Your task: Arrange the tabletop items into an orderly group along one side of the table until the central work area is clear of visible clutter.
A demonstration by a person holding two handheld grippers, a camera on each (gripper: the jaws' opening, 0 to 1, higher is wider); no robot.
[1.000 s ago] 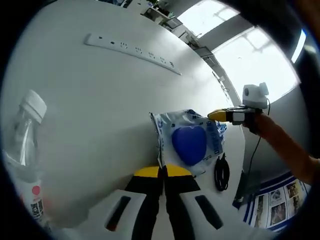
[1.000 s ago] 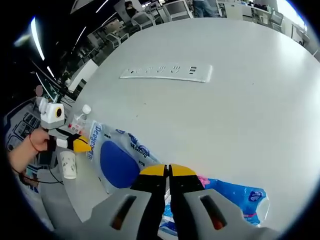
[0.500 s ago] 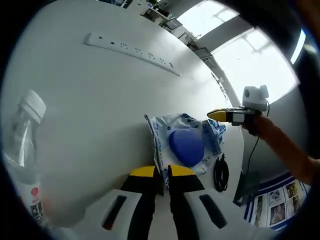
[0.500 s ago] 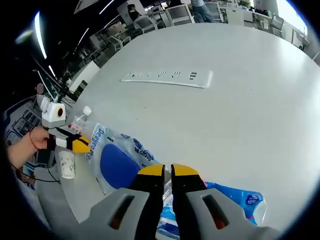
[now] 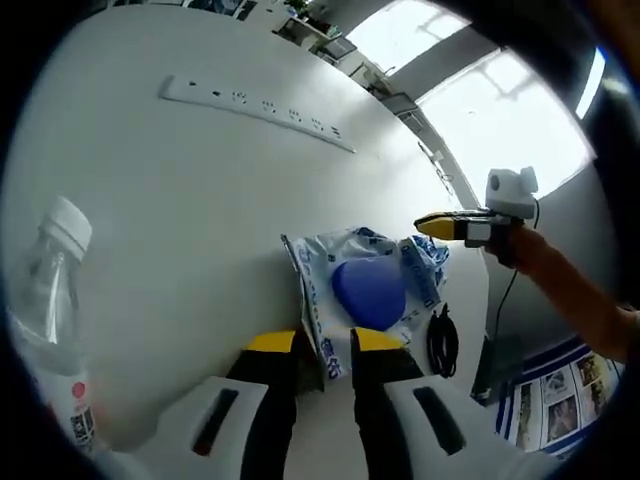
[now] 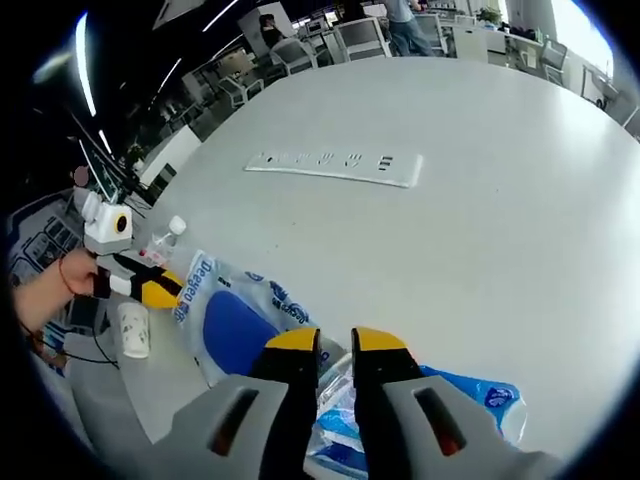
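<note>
On the white table (image 5: 200,200), near its edge, lies a wet-wipes pack (image 5: 365,290) with a blue oval lid, soft plastic film, crinkled. The left gripper (image 5: 324,345) stands with jaws narrowly apart at the pack's near seam, the film edge between them; whether they actually pinch it cannot be told. The right gripper (image 6: 335,342) also shows a narrow gap, over the far end of the pack, where a second blue-printed packet (image 6: 470,405) appears to lie. Judgement: the pack is light, floppy and slippery, so it would sag if lifted by one corner; the stiffer seam is the better hold. Nearby stand a clear water bottle (image 5: 45,300), a paper cup (image 6: 133,330), a black cable (image 5: 441,342) and a power strip (image 5: 255,100) well apart across the centre.
</note>
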